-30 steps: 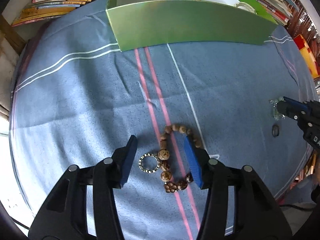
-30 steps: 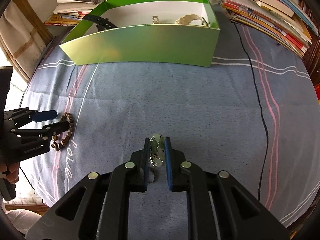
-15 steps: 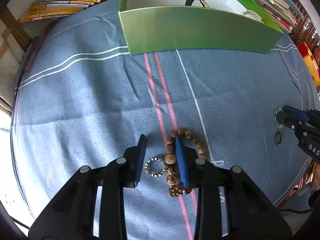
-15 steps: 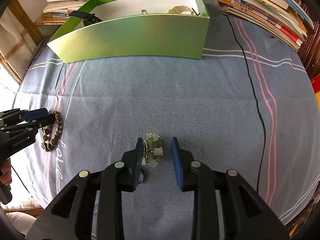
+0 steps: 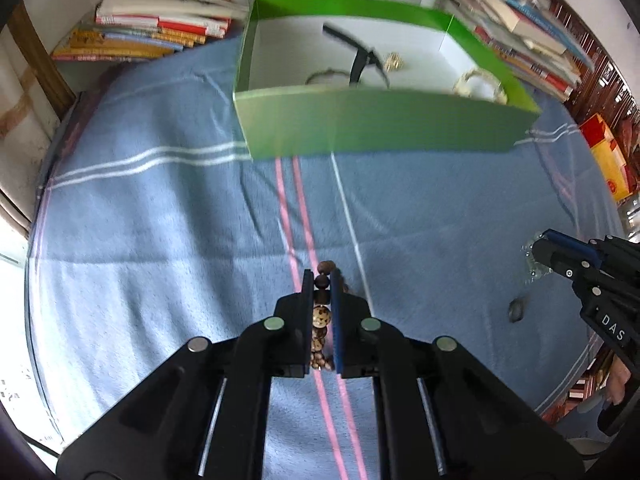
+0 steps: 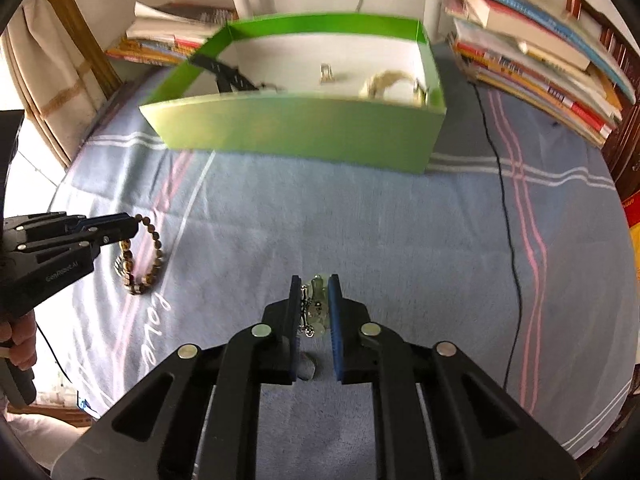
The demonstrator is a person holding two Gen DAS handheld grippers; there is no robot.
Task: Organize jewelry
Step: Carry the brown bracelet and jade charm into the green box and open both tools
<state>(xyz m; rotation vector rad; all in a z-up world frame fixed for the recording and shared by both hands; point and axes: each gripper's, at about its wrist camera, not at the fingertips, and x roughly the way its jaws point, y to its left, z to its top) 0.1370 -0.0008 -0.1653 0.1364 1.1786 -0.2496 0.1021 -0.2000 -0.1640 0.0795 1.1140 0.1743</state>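
Note:
My left gripper (image 5: 322,276) is shut on a brown wooden bead bracelet (image 5: 321,317) and holds it above the blue cloth; in the right wrist view the bracelet (image 6: 148,254) hangs from it. My right gripper (image 6: 315,284) is shut on a pale green and silver jewelry piece (image 6: 316,308), lifted off the cloth. The green box (image 5: 376,128) stands at the far side, holding a black watch strap (image 5: 360,60), a gold piece (image 5: 394,62) and a pale bracelet (image 5: 480,82).
A small grey stone-like piece (image 6: 307,368) lies on the cloth under my right gripper. Stacked books (image 6: 540,60) line the far right and far left (image 5: 152,36). A black cable (image 6: 506,216) runs across the cloth on the right.
Both grippers have closed on their pieces and lifted them. The left one took the bead bracelet, leaving the small ring out of view. Both views moved up and toward the green box.

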